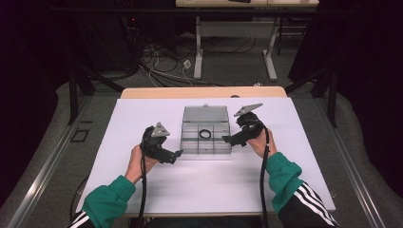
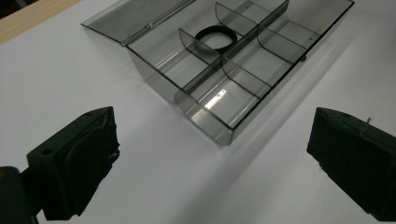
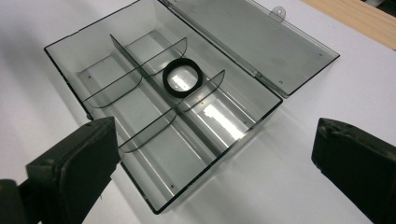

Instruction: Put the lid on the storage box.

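Observation:
A clear grey compartment box (image 1: 206, 143) (image 2: 154, 60) (image 3: 74, 46) lies mid-table with its lid (image 1: 205, 114) (image 3: 252, 42) folded flat behind it. A black ring (image 1: 205, 134) (image 2: 216, 39) (image 3: 182, 78) rests in the middle compartment of the back row. My left gripper (image 1: 178, 155) (image 2: 215, 149) stands open just left of the box's front corner, jaws wide apart and holding nothing. My right gripper (image 1: 227, 139) (image 3: 212, 154) stands open against the box's right side, also holding nothing.
The box sits on a white mat (image 1: 142, 190) over a wooden table (image 1: 142, 92). Thin dividers (image 2: 243, 74) (image 3: 140, 128) split the box into several compartments. Beyond the table lie floor cables (image 1: 161, 66) and a bench frame (image 1: 235, 28).

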A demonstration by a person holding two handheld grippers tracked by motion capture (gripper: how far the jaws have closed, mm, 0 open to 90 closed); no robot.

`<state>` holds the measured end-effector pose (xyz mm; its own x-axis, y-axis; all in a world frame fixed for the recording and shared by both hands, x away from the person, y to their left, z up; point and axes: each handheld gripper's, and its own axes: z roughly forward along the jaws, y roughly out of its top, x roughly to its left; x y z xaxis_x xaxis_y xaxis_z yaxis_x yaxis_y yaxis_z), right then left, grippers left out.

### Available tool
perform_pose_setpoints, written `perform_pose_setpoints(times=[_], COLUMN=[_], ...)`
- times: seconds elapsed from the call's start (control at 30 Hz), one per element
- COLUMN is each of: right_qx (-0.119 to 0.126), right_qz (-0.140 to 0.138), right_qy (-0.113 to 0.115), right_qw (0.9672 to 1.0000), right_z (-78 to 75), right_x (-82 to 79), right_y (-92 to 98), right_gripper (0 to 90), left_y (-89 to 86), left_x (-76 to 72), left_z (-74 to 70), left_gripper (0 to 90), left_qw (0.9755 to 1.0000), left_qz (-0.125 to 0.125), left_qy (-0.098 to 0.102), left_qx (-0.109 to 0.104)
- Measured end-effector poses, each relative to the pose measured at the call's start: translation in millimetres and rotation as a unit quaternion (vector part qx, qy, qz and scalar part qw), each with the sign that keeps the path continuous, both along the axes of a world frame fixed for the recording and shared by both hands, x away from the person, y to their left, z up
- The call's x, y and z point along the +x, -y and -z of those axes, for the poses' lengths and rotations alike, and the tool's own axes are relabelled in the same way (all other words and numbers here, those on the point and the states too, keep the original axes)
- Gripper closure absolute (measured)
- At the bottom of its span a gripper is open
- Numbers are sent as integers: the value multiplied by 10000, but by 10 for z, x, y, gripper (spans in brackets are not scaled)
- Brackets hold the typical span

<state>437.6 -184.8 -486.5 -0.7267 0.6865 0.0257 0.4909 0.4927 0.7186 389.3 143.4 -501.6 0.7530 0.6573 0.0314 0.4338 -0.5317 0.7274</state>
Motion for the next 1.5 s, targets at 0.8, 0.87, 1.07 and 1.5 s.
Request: perform_pose_setpoints(times=[0.8, 0.87, 1.07, 1.5], right_qx=[193, 221, 249, 312], right_qz=[322, 358, 414, 709], right_qy=[86, 62, 160, 193], right_qw=[9993, 9991, 9987, 9968], right_z=[13, 32, 30, 62], right_x=[144, 170, 208, 319], right_y=[90, 106, 129, 161], right_gripper=[102, 127, 196, 492], left_y=[526, 557, 660, 797], left_x=[489, 511, 556, 648], left_z=[111, 127, 153, 326], left_gripper=[293, 333, 419, 505], left_qw=[9987, 9983, 9974, 9952], left_qz=[-208, -187, -76, -6], left_qy=[-455, -537, -675, -878], left_qx=[123, 110, 221, 424])
